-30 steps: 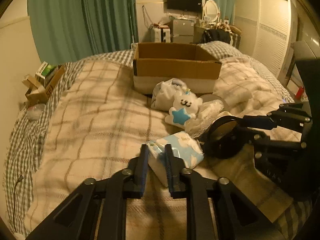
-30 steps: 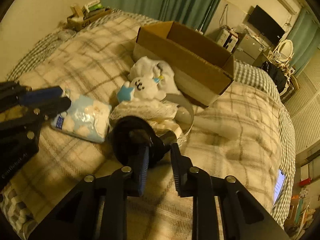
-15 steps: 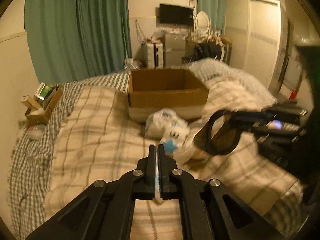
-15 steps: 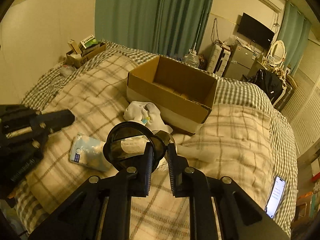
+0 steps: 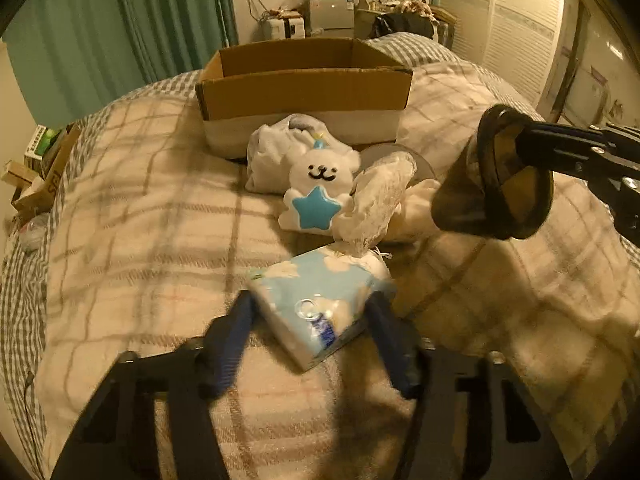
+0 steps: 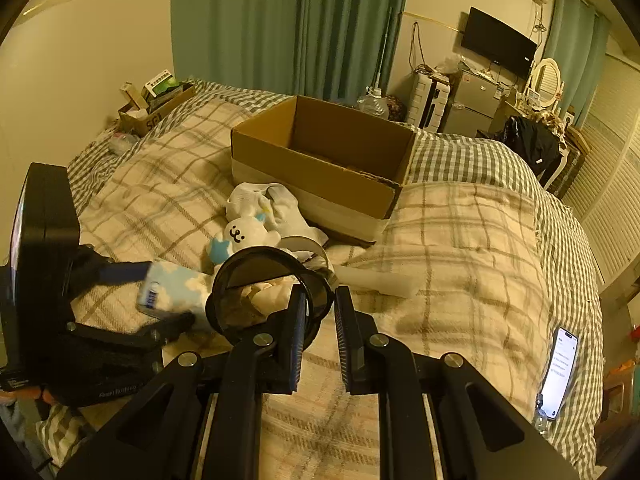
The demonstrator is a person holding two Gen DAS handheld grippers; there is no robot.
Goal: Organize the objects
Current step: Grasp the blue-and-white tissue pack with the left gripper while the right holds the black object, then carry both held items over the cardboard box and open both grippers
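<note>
Both grippers angle down over a plaid-covered bed (image 5: 120,216). The left gripper (image 5: 310,320) fingers are opening, spread either side of a blue tissue pack (image 5: 320,300) lying on the bed. The right gripper (image 6: 320,320), fingers nearly closed, pinches the rim of a dark round lens-like object (image 6: 256,296) held above the bed. An open cardboard box (image 5: 304,92) sits beyond a plush toy (image 5: 320,192), with bare blanket to its left.

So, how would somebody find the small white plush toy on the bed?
Find the open cardboard box on the plaid blanket. Just in front of it, against a bundle of white cloth, lies the plush toy. It alone has a smiling face and a blue star.
</note>
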